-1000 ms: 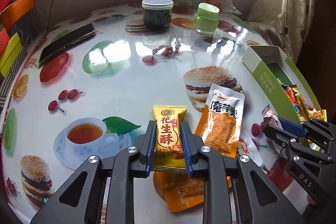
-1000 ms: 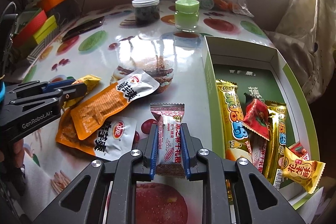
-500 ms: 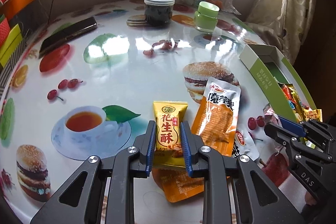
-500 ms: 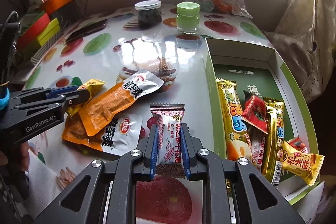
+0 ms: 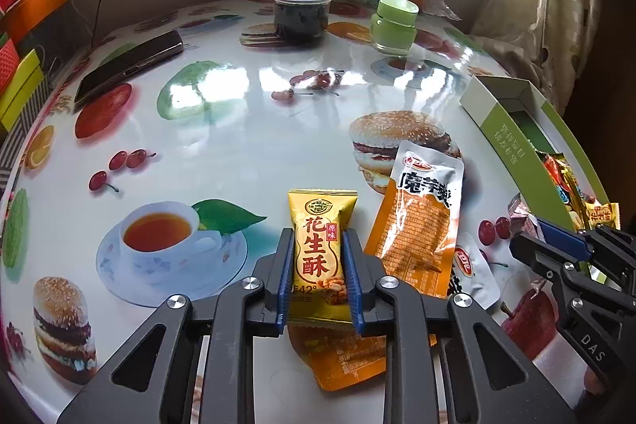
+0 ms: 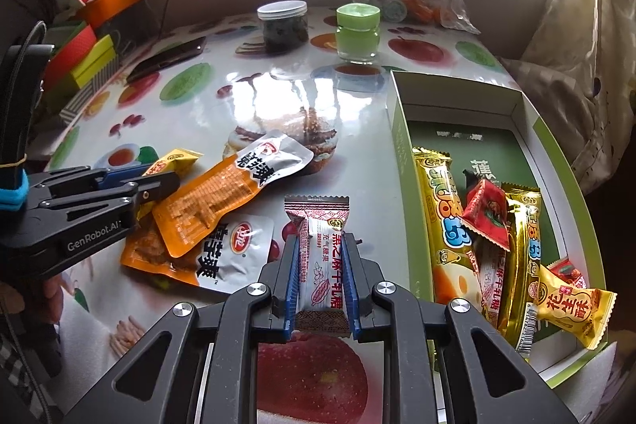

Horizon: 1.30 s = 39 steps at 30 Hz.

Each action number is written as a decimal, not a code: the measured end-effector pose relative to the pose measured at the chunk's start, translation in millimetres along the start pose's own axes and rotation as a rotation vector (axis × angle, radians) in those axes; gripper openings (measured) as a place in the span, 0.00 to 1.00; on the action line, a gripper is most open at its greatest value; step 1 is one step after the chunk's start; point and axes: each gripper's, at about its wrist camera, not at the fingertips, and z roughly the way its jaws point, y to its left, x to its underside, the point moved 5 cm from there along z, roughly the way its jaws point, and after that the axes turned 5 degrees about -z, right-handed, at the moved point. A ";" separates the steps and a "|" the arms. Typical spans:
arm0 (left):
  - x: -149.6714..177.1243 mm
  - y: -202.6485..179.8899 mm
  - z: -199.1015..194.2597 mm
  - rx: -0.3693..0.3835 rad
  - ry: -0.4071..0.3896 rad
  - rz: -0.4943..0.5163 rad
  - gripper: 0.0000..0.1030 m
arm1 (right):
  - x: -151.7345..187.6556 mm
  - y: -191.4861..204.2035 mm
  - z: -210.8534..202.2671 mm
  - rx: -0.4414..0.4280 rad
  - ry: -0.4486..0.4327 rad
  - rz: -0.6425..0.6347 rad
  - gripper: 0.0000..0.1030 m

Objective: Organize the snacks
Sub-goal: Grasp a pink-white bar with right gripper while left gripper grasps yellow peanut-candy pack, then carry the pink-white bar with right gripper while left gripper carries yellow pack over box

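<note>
The task is sitting about midway. The box (image 6: pixel 528 114), to the right of the right tool (image 6: pixel 321 275), is already holding several snacks. The right tool is pinching a white nougat (image 6: pixel 320 265) over the surface (image 6: pixel 278 98), and the left tool (image 5: pixel 320 275) is pinching a yellow peanut bar (image 5: pixel 320 245). Between the two tools, two orange pouches (image 6: pixel 222 197) are lying on the surface, waiting for the box.
</note>
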 end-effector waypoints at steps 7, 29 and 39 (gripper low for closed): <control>-4.1 -2.6 -16.4 0.005 -0.039 0.001 0.23 | -0.3 -1.0 -6.3 -0.001 -0.013 0.004 0.18; -19.2 -53.7 -64.4 0.079 -0.143 0.073 0.23 | 1.3 -33.6 -55.2 0.036 -0.116 0.094 0.18; -24.9 -95.8 -65.4 0.135 -0.147 0.124 0.23 | 13.9 -70.0 -75.3 0.090 -0.138 0.161 0.18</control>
